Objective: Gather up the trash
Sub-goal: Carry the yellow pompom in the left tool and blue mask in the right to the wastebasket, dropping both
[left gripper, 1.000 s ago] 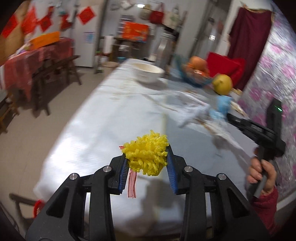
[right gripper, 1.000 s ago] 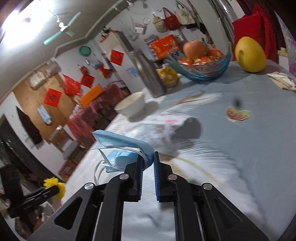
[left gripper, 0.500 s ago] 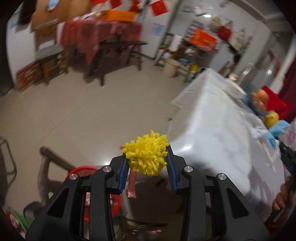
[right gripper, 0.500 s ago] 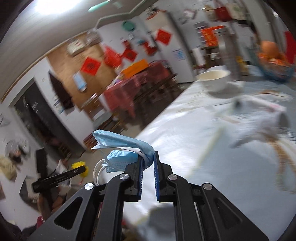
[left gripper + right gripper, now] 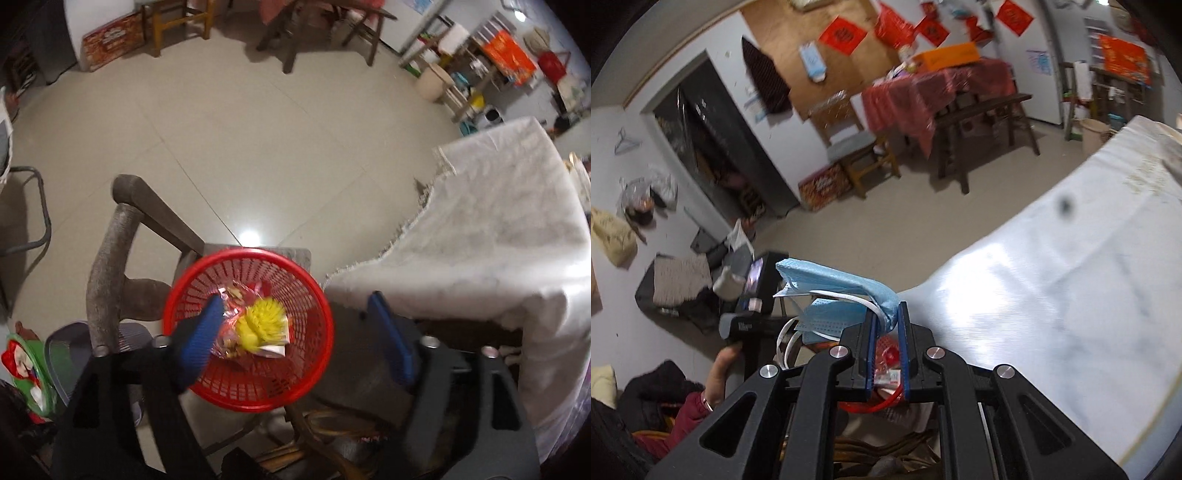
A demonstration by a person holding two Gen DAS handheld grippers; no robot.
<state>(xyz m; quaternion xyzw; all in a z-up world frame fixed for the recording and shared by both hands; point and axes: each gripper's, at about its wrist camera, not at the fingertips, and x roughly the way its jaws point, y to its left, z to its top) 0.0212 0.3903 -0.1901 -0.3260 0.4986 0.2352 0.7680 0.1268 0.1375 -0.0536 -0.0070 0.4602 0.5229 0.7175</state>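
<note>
The left gripper (image 5: 295, 332) hangs spread and empty over the red plastic mesh basket (image 5: 317, 295), where the yellow frilly pompom (image 5: 264, 326) lies; the right gripper (image 5: 886, 332) pinches a crumpled blue face mask (image 5: 846, 284) beside the white-clothed table (image 5: 1052, 295); released here, it may miss the basket.

The right tool (image 5: 886, 334) pinches a folded blue face mask (image 5: 842, 291) between its blue pads, white ear loops hanging to the left. Behind its jaws a red basket (image 5: 886, 354) shows partly. The white-covered bench (image 5: 1052, 295) lies at right.
</note>
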